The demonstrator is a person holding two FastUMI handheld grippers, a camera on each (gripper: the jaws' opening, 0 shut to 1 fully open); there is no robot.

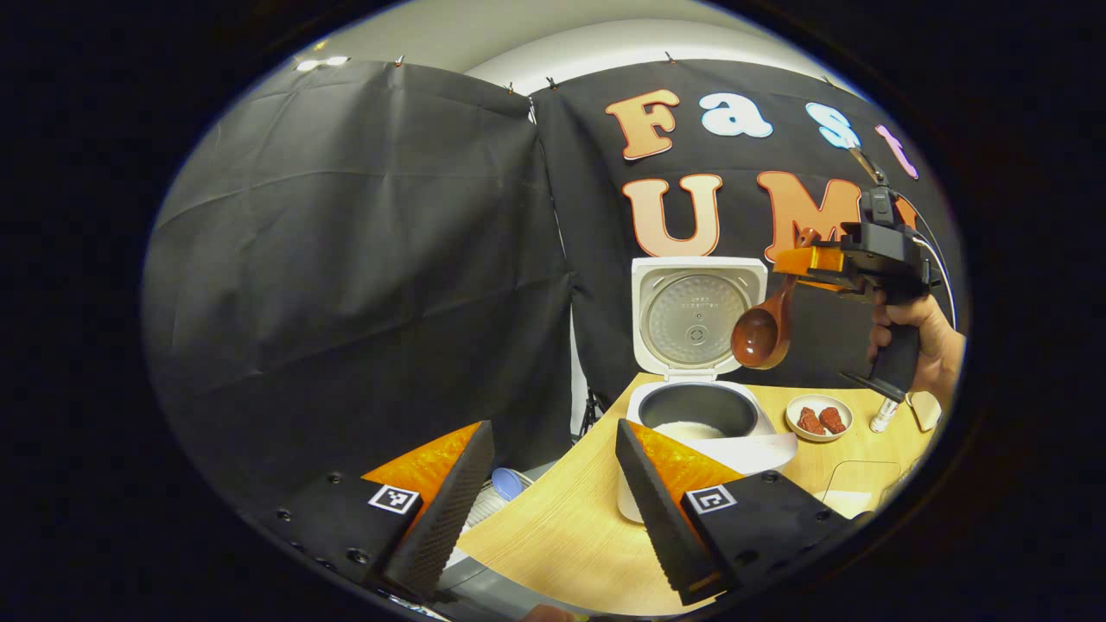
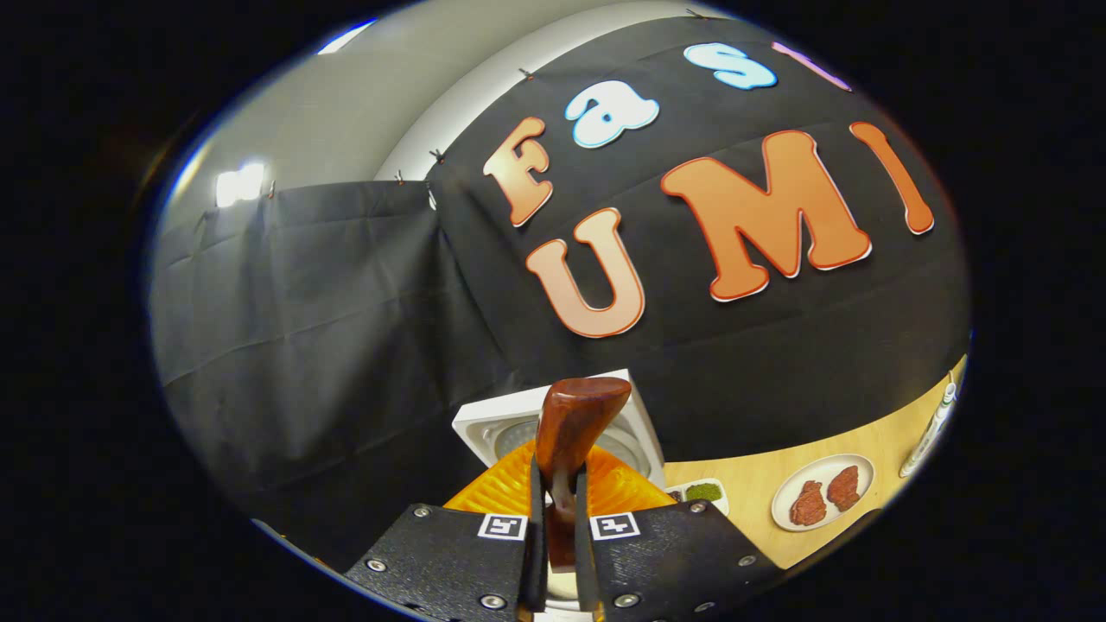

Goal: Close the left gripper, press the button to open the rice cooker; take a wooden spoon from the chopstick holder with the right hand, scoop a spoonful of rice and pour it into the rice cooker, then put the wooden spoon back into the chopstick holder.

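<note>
While clamped in the right tool [image 2: 553, 510], the wooden spoon [image 2: 570, 423] juts forward.

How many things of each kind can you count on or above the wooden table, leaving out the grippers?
Rice cooker: 1
Wooden spoon: 1
Plate with two red pieces: 1
Small dish of green stuff: 1
White tube: 1
Total: 5
</note>
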